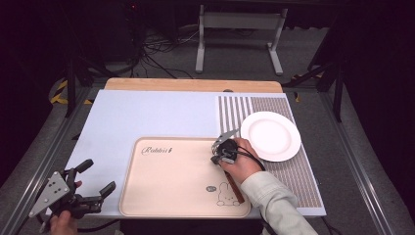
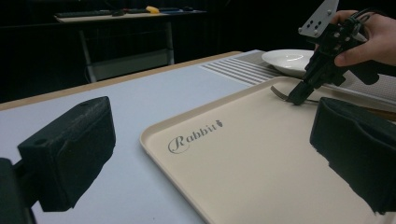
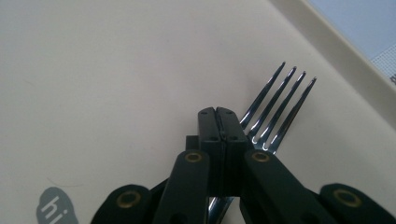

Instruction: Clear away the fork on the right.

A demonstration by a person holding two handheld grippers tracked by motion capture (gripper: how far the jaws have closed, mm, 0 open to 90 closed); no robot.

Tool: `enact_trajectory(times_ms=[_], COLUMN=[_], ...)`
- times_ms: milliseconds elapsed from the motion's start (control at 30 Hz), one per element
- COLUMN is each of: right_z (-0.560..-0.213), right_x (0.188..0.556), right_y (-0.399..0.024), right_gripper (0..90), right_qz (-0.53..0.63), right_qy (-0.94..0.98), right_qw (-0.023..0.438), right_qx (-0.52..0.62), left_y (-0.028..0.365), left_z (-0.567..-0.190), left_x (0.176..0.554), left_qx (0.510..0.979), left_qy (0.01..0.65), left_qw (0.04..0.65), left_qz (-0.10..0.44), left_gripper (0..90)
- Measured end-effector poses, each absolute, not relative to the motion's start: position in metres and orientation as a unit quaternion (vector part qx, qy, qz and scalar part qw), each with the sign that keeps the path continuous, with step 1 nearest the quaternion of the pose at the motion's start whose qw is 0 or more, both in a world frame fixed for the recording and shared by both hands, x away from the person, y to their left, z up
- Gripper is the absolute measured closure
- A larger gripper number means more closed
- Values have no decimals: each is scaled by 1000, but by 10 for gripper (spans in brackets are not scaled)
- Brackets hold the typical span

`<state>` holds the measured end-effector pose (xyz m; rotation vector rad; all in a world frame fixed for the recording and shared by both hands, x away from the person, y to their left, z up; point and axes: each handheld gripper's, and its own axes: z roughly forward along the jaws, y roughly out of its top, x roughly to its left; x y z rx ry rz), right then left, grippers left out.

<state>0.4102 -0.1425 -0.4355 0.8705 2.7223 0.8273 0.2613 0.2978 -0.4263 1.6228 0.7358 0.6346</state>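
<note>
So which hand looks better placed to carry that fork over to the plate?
Probably the right: its gripper is shut on the fork, beside the plate. The left gripper hangs open off the tray's far side.

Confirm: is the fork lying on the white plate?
No. The fork lies on the beige tray, with the right gripper shut on it.

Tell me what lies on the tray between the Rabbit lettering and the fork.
Nothing: in the left gripper view, the tray is bare from the Rabbit lettering to the fork under the right tool.
</note>
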Motion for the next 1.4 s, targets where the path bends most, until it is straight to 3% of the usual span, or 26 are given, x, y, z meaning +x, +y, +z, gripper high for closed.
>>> enact_trajectory(times_ms=[1400], right_z=[-431], right_x=[419], right_y=[-187], right_gripper=[900], right_qz=[248], right_qy=[883], right_qw=[113], right_qx=[382], left_y=[296], left_z=[-427], left_x=[262], left_qx=[696], left_qy=[316], left_qw=[585], left_qz=[271], left_gripper=[10])
